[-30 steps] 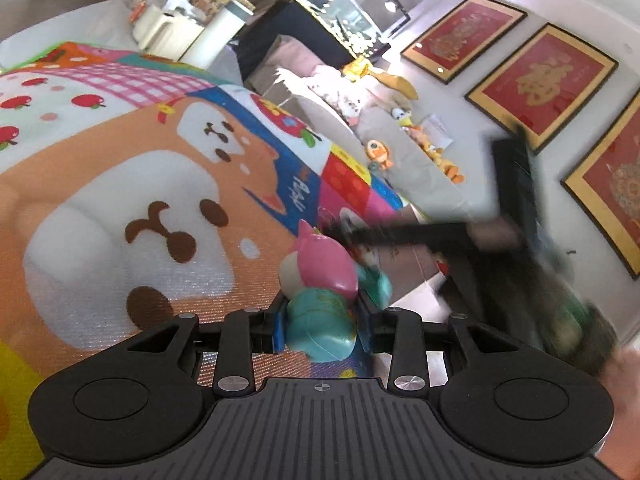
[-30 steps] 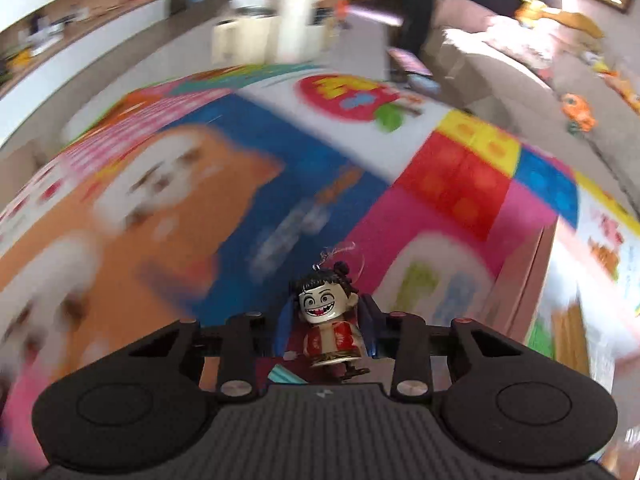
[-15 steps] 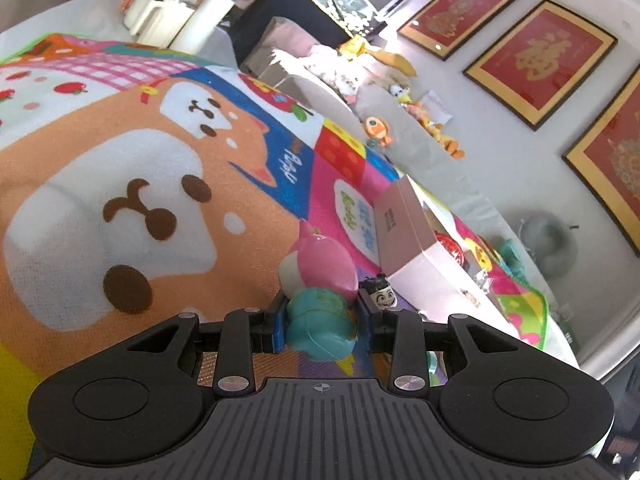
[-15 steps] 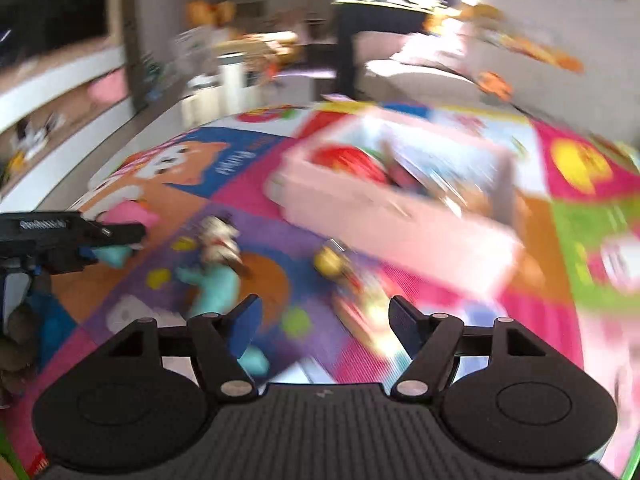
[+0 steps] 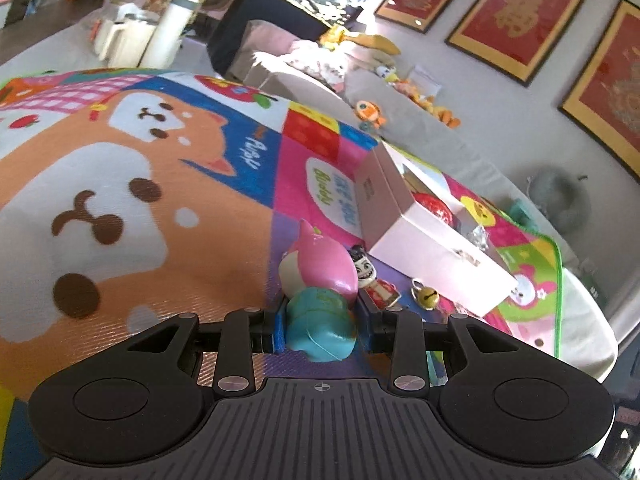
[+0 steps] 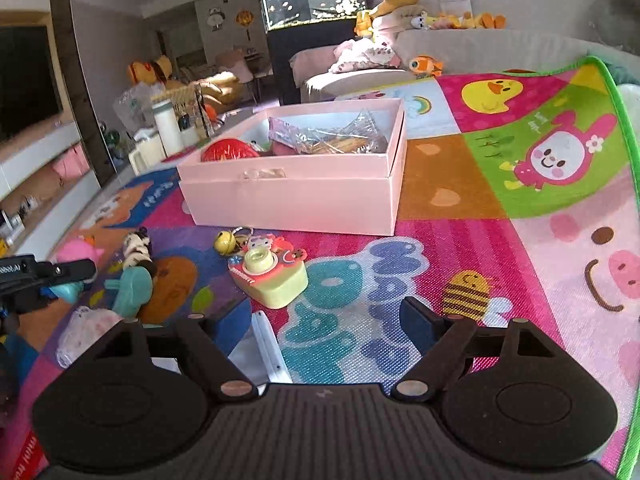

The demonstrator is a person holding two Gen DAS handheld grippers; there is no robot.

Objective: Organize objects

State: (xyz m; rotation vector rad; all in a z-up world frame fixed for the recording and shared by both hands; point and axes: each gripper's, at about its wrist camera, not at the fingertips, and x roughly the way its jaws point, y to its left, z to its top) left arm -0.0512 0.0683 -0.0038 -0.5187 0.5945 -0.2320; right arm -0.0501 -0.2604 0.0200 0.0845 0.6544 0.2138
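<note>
Holding the pink-and-teal toy [image 5: 320,300] clamped in my left tongs [image 5: 322,330], I see the pink box [image 5: 420,232] far and to the right. My right tongs [image 6: 326,326] gape apart, empty, nearer the toy camera [image 6: 270,276] just ahead-left on the play mat [image 6: 460,240].

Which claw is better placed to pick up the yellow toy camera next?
Right. The right claw is open and empty, with the yellow toy camera just ahead. The left claw is shut on the pink-and-teal toy.
</note>
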